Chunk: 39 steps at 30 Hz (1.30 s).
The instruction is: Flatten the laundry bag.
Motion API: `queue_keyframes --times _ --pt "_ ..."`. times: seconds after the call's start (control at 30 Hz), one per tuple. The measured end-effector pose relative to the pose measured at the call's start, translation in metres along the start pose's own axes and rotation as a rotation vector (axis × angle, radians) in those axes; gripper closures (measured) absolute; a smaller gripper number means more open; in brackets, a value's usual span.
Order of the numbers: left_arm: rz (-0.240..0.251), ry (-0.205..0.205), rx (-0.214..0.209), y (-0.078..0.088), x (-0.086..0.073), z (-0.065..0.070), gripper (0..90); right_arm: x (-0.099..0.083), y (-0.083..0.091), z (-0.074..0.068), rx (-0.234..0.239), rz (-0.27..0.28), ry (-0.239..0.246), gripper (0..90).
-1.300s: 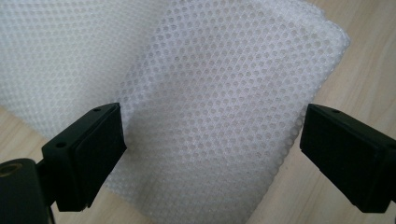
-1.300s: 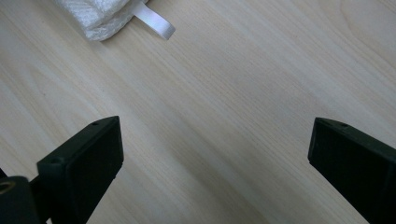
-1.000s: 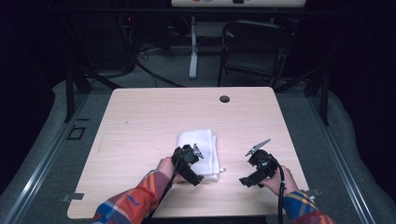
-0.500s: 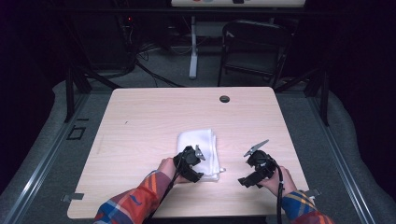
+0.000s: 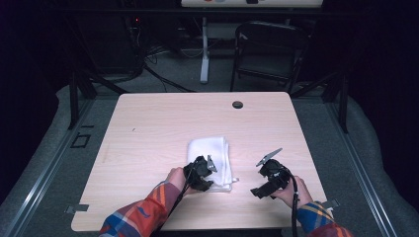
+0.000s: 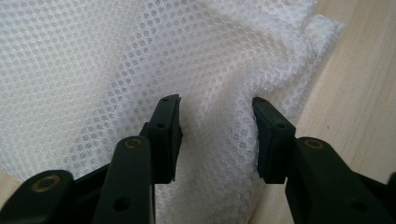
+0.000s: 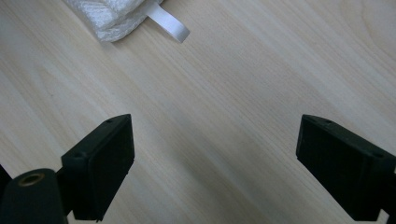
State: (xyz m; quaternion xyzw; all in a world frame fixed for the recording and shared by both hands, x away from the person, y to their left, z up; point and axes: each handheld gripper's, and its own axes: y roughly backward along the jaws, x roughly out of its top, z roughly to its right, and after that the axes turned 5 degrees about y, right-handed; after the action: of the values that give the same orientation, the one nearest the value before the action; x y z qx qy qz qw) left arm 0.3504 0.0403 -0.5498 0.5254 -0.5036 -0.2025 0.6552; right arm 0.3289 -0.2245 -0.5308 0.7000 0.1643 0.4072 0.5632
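Down at the near edge of the tabletop [image 5: 148, 128], a person's left forearm in a plaid sleeve [image 5: 141, 215] reaches in from the bottom of the high view, and its hand carries the left claw [image 5: 201, 173] onto the near left part of a folded white mesh cloth [image 5: 211, 155]. That cloth lies a little toward the near edge from the tabletop's middle, roughly midway between the left and right edges. In the left gripper view the left claw [image 6: 215, 135] is partly open, its two black jaws set on either side of a raised fold of the mesh cloth [image 6: 116, 65]; the netting bulges up between them and touches both pads, though a gap stays between the jaws and they are not closed tight on it. Bare pale wood of the tabletop [image 6: 359, 70] runs along the right side of that view. Farther right in the high view, the right claw [image 5: 269, 173] sits over bare wood near the near right corner, held by the person's right hand [image 5: 291, 190], apart from the cloth. In the right gripper view the right claw [image 7: 215, 168] is spread wide and holds nothing, with plain tabletop [image 7: 233, 102] between its jaws; a corner of the cloth [image 7: 109, 16] with a small white tag loop [image 7: 169, 22] lies at the top left of that view.
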Motion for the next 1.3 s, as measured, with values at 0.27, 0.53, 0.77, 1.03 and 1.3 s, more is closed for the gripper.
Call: queue_keyframes --times 0.27,0.53,0.77,1.03,1.3 --pt "0.011 -0.001 0.013 0.000 -0.001 -0.001 72.1 0.003 -0.001 -0.003 -0.013 0.009 0.009 19.8" --pt "0.035 0.001 0.004 0.003 -0.002 -0.003 81.4 0.011 -0.003 -0.013 -0.010 0.059 0.025 41.7" --pt "0.060 0.006 0.006 0.005 -0.003 -0.004 82.1 0.027 -0.006 -0.026 -0.024 0.085 0.113 81.8" --pt "0.078 -0.007 0.013 0.008 -0.003 -0.005 82.0 0.042 -0.023 -0.037 -0.006 0.048 0.169 89.9" --pt "0.088 -0.021 0.019 0.008 -0.003 -0.004 81.9 0.056 -0.035 -0.043 -0.002 0.089 0.173 90.0"
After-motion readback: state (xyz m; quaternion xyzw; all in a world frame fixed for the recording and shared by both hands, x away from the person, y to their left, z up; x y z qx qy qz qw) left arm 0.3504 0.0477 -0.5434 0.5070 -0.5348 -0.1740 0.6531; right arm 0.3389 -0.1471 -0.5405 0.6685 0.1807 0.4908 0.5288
